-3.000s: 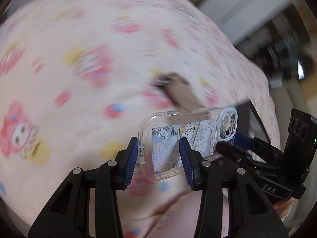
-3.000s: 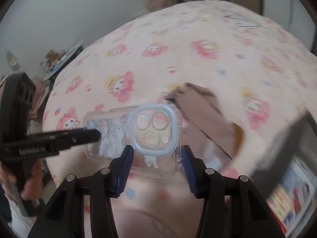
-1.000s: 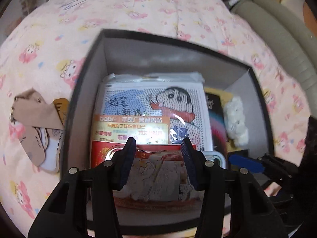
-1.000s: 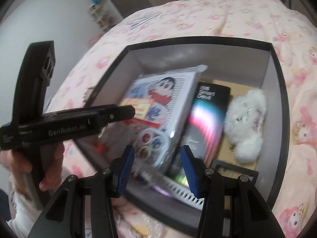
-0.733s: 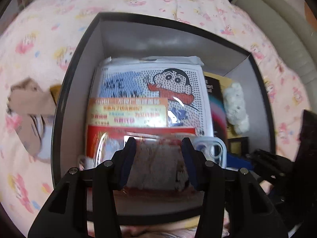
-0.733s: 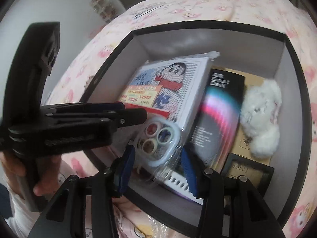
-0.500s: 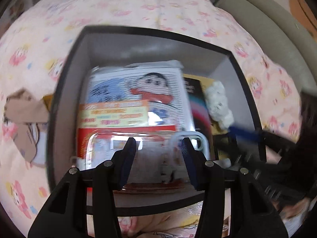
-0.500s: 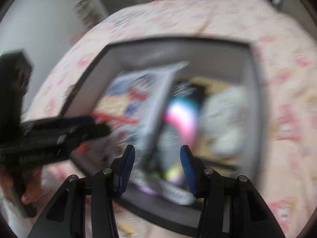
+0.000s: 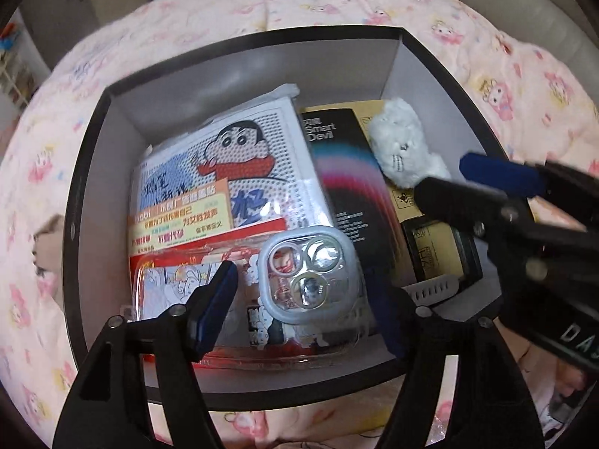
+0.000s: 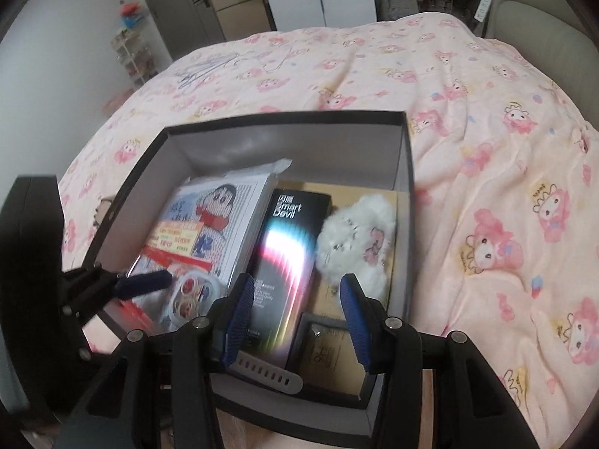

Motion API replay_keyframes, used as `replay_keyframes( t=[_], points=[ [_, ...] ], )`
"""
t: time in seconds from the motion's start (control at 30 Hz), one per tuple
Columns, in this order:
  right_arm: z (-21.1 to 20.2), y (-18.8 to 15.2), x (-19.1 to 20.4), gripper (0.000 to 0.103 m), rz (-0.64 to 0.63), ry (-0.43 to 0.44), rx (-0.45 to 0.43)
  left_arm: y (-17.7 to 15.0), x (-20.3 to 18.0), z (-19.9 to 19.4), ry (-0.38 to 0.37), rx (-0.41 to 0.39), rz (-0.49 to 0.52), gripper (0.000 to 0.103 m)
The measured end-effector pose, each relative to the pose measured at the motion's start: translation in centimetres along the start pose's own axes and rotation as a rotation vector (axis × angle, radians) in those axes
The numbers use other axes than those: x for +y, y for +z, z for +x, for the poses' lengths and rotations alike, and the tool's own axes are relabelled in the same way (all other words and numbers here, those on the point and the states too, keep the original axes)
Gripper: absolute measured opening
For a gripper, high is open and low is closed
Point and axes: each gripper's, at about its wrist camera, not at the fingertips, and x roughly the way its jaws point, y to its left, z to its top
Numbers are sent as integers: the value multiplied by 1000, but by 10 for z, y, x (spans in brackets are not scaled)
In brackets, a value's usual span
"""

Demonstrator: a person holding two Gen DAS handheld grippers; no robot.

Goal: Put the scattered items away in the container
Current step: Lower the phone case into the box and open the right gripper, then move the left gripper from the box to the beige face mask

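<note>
Our left gripper (image 9: 299, 310) has just been opening, its pads now clear of the phone case (image 9: 262, 299), which lies inside the box (image 9: 86, 172) on the bed. Our right gripper (image 10: 295, 321) hovers apart, empty. That item looks tidied.

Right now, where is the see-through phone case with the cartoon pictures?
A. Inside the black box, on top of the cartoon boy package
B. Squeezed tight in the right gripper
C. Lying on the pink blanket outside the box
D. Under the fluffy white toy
A. The phone case lies inside the black box, resting on the cartoon boy package, with no pads pressing it.
</note>
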Motion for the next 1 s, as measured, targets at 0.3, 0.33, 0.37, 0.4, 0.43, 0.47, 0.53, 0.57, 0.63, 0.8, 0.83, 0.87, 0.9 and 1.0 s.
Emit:
replay_keyframes(
  t=[0.3,0.33,0.37,0.4,0.43,0.47,0.53,0.57,0.63,0.8,0.83,0.87,0.9,1.0],
  points=[
    [1,-3,0,45,0,-19,2,4,21,-14,-175,-53,-61,63],
    [0,-1,-2,46,13,-17,-3,5,23,-14,-159,-61,-74,63],
    [-1,-1,-3,46,21,-19,-8,7,26,-13,-129,-66,-86,63],
    [-2,-1,-4,46,26,-22,-14,3,26,-14,-99,-70,-102,62],
    [-2,-1,-5,46,27,-26,-14,2,28,-13,-84,-69,-120,62],
    [0,-1,-5,46,26,-27,-6,1,26,-8,-80,-61,-143,62],
    [4,-4,-2,46,20,-17,20,0,33,0,-80,-38,-183,67],
    [7,-5,1,46,10,-12,33,1,35,4,-82,-32,-191,68],
    [12,-9,9,46,-20,-14,51,1,36,6,-86,-16,-196,67],
    [16,-16,20,48,-78,-54,52,-7,49,1,-154,4,-234,66],
    [16,-17,21,48,-88,-62,52,-10,51,-2,-168,-5,-242,66],
    [16,-17,22,48,-96,-68,51,-12,53,-4,-185,-15,-248,66],
    [15,-18,23,48,-100,-65,51,-14,53,-9,-197,-31,-243,66],
    [5,-16,26,48,-74,-20,37,-15,44,-29,-191,-101,-195,66]
  ],
)
